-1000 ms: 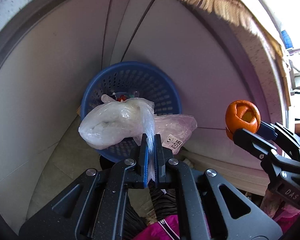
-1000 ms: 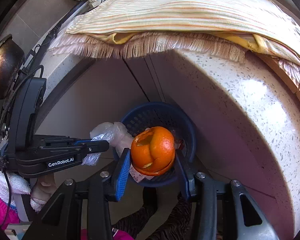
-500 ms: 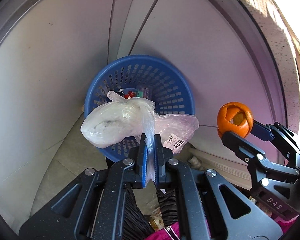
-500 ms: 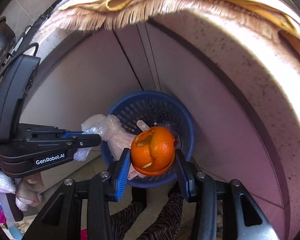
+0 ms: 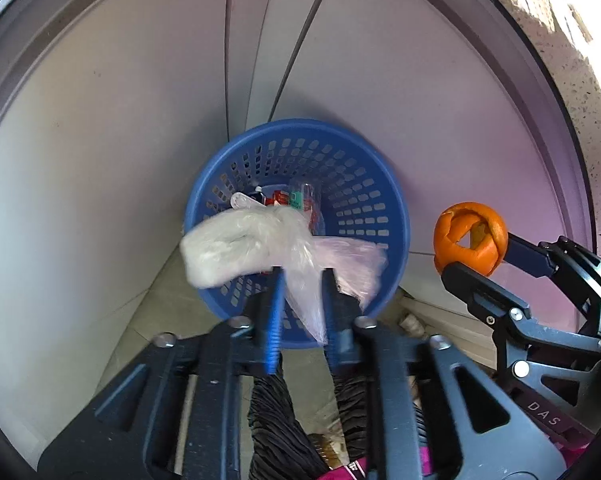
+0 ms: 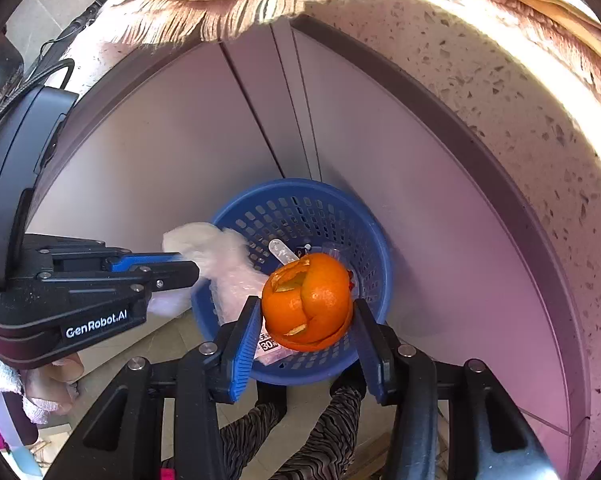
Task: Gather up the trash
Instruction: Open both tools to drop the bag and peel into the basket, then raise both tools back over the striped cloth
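Below, blue basket (image 5: 384, 196) holds wrappers; left gripper (image 5: 300, 280) opening around plastic bag (image 5: 236, 244), right gripper (image 6: 306, 312) pinching orange peel (image 6: 312, 300).

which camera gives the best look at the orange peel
The right wrist view. The orange peel fills the middle of the frame over the blue basket, between the right gripper's fingers, its torn flaps plain to see. The left wrist view shows the peel small at the right edge, partly behind a finger.
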`<state>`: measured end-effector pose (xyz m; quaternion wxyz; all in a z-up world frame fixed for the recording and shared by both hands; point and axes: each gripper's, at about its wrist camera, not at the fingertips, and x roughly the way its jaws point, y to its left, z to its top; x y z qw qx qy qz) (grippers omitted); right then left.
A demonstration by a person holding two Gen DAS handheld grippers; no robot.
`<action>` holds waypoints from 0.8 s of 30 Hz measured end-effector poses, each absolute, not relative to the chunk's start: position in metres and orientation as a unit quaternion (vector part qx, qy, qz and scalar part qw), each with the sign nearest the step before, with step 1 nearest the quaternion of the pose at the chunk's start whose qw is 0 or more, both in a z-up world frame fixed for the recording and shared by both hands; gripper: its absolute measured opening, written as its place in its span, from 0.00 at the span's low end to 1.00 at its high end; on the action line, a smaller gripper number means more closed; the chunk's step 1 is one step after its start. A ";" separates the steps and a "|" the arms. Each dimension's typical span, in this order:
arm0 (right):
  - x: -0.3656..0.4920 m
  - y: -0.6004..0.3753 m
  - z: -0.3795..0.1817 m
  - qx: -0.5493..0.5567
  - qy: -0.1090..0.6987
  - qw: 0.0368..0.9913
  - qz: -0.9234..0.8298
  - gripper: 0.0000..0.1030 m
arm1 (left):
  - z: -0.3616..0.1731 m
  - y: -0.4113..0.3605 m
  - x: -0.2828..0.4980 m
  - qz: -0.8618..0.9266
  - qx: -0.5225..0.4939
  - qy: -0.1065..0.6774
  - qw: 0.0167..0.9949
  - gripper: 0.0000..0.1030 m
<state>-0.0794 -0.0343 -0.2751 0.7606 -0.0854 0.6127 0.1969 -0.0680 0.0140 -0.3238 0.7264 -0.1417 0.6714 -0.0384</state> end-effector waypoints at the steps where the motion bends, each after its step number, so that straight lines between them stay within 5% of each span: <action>1: -0.079 -0.035 -0.275 -0.085 0.612 0.761 0.196 0.49 | -0.323 0.015 -0.068 -0.037 -0.141 0.670 0.728 0.27; 15: -0.080 -0.040 -0.259 -0.080 0.603 0.769 0.198 0.69 | -0.309 0.026 -0.070 -0.027 -0.143 0.667 0.731 0.28; 19: -0.081 -0.042 -0.249 -0.080 0.601 0.769 0.203 0.76 | -0.304 0.027 -0.070 -0.025 -0.144 0.663 0.735 0.41; 24: -0.080 -0.046 -0.235 -0.077 0.596 0.771 0.212 0.80 | -0.294 0.028 -0.070 -0.025 -0.143 0.659 0.738 0.41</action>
